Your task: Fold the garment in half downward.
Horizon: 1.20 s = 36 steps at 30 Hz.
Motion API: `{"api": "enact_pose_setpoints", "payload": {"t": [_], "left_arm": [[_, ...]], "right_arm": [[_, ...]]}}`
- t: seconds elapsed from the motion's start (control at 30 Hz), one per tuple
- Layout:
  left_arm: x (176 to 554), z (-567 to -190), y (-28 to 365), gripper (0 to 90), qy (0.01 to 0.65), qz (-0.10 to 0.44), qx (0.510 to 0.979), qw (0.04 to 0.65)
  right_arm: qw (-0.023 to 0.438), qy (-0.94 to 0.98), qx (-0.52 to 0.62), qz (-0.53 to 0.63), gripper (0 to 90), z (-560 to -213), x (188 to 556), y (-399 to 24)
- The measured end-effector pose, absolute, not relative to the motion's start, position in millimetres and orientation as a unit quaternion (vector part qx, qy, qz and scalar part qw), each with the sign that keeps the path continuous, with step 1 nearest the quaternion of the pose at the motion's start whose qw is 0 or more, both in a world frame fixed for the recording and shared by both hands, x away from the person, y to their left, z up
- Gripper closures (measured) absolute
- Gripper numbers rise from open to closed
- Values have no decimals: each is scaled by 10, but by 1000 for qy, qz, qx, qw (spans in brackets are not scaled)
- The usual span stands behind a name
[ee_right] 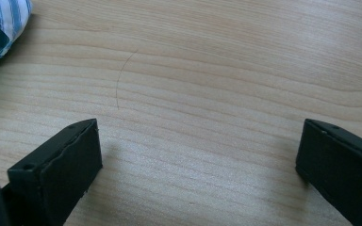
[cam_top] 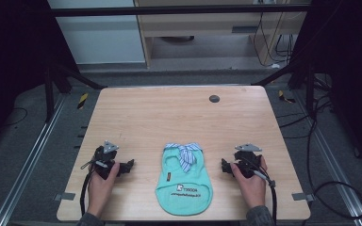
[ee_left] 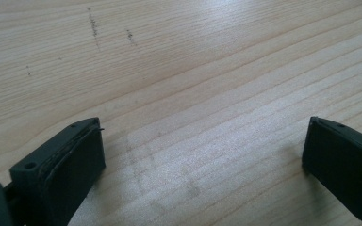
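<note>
The wooden table (cam_top: pixel 146 117) carries one thing to work on: a small mint-green garment (cam_top: pixel 184 181), a pet-sized vest, lying flat near the table's near edge, midway between the two hands. Its rounded hem points toward the person and its neck faces away. A blue-and-white striped collar (cam_top: pixel 185 153) with a tie-like strip sits at the neck, a white printed logo with dark lettering lies low on the body, and a small brown tag sits on its left half.

The left gripper (cam_top: pixel 128 165) rests on the table to the garment's left, well apart from it, jaws spread wide over bare wood. The right gripper (cam_top: pixel 224 165) rests to the garment's right, nearer to it, jaws likewise spread with nothing between them; in the right gripper view a corner of the striped collar shows at the upper left.

From here the main risk is likely the cloth itself. Thin fabric lying flat gives the jaws little to catch, so a pinch might slide off or drag the vest across the smooth wood. Uneven pulls from the two sides could bunch it or twist the collar.
</note>
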<state>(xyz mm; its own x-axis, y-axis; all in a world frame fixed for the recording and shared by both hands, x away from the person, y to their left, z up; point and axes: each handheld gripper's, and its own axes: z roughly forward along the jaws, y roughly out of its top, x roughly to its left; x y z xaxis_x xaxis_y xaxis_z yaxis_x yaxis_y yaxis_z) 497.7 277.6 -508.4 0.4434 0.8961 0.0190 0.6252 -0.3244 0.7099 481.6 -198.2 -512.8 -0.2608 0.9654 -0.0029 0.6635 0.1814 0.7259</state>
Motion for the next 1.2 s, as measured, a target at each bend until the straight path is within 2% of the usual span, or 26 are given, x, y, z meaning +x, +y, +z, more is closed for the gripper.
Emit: {"api": "enact_pose_setpoints", "payload": {"t": [0.4,0.53,0.7,0.93,1.0,1.03,1.07,1.17,1.2], "left_arm": [[4889,-5083,2771,0,493,214,781,318],[4850,-5085,2772,0,486,211,784,322],[4759,-5042,2782,45,478,199,790,329],[4599,-4890,2694,55,455,205,796,344],[4604,-4820,2624,51,445,207,801,344],[4623,-4751,2541,50,427,203,811,344],[4623,-4751,2541,48,427,203,811,344],[4723,-4642,2399,47,401,185,825,353],[4723,-4642,2399,48,401,185,825,353]], "right_arm": [[238,733,554,315,12,-5129,4759,-1972],[240,733,551,318,43,-5125,4736,-1971],[244,738,536,328,158,-5109,4651,-1957],[265,759,504,316,165,-4968,4517,-1891],[269,770,487,312,199,-4900,4503,-1852],[263,781,476,308,248,-4849,4498,-1805],[263,781,476,308,248,-4849,4498,-1805],[242,801,455,304,342,-4767,4561,-1733],[242,801,455,304,342,-4767,4561,-1733]]}}
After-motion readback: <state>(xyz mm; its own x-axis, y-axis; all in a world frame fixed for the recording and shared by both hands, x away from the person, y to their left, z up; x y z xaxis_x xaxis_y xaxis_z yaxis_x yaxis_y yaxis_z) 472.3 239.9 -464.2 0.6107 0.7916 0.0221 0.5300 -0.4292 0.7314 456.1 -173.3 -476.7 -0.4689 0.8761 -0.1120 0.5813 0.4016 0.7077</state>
